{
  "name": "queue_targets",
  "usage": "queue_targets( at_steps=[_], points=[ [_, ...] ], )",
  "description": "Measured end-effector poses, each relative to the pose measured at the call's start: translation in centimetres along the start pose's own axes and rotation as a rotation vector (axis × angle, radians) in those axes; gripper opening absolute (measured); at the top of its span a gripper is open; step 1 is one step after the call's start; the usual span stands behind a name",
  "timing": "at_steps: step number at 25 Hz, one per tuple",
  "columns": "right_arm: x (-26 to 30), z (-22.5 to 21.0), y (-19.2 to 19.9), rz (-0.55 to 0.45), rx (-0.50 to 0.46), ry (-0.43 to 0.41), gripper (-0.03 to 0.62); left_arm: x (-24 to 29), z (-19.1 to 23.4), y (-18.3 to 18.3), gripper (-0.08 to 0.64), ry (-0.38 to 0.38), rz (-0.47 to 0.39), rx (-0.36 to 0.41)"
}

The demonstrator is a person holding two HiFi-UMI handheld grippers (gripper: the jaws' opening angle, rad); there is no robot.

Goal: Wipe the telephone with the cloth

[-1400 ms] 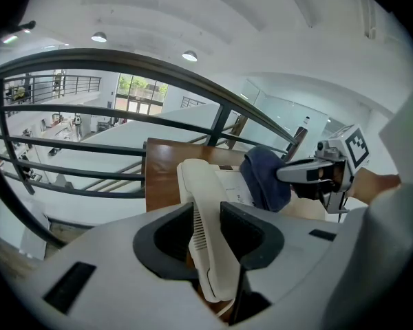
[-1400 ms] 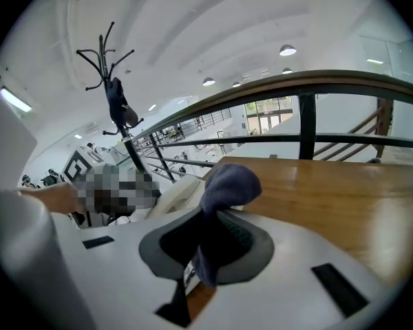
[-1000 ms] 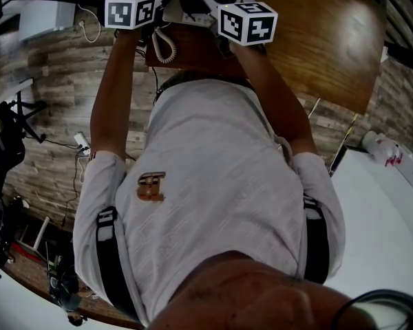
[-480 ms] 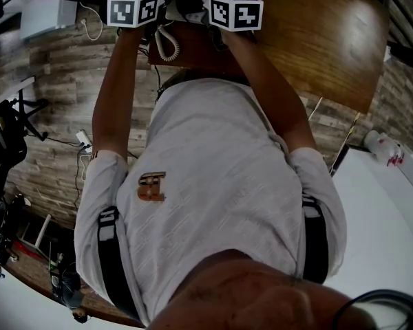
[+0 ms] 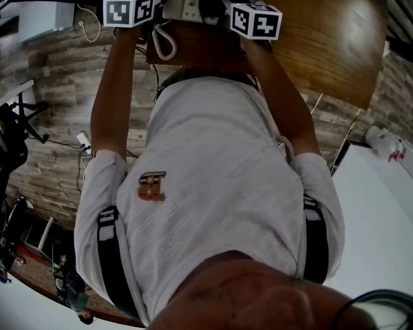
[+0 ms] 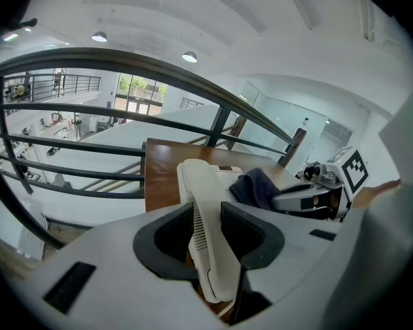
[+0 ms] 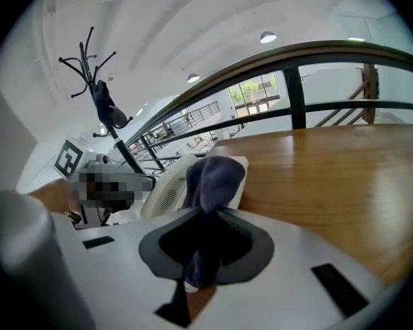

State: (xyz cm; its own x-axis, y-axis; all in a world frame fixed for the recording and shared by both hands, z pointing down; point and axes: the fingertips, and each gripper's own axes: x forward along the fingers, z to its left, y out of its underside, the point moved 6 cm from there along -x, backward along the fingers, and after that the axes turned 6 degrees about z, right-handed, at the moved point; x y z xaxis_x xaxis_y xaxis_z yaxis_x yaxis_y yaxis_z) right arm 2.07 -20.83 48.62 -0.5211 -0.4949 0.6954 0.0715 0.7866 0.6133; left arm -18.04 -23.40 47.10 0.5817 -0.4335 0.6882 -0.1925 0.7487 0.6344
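2 grasps: our left gripper (image 6: 206, 220) clamps the handset (image 6: 195, 184) between its fingers, our right gripper (image 7: 205, 234) pinches the cloth (image 7: 217, 176) onto the telephone (image 5: 189, 0).

You've got no readable text: the orange emblem (image 5: 151, 185) on your shirt (image 5: 213, 177) is too blurred to make out, and the marker cubes (image 5: 129, 9) show only black-and-white square patterns.

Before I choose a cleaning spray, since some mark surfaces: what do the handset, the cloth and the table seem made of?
The handset: likely moulded plastic, off-white, smooth, with grille slots.
The cloth: soft fabric, dark blue, matte, hanging in limp folds.
The table: wood or veneer, glossy brown, grain and reflections visible.
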Motion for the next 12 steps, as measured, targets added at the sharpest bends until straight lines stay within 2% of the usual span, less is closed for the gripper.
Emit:
queue_targets(
  at_steps=[6,12],
  points=[
    [-2.1,-0.9,0.7,-0.030,0.023,0.011,0.060,0.2,0.6,0.0,0.130,0.000,0.011,0.003],
    [-3.9,3.4,0.9,-0.063,-0.001,-0.107,0.060,0.0,0.2,-0.1,0.133,0.005,0.017,0.019]
  ],
)
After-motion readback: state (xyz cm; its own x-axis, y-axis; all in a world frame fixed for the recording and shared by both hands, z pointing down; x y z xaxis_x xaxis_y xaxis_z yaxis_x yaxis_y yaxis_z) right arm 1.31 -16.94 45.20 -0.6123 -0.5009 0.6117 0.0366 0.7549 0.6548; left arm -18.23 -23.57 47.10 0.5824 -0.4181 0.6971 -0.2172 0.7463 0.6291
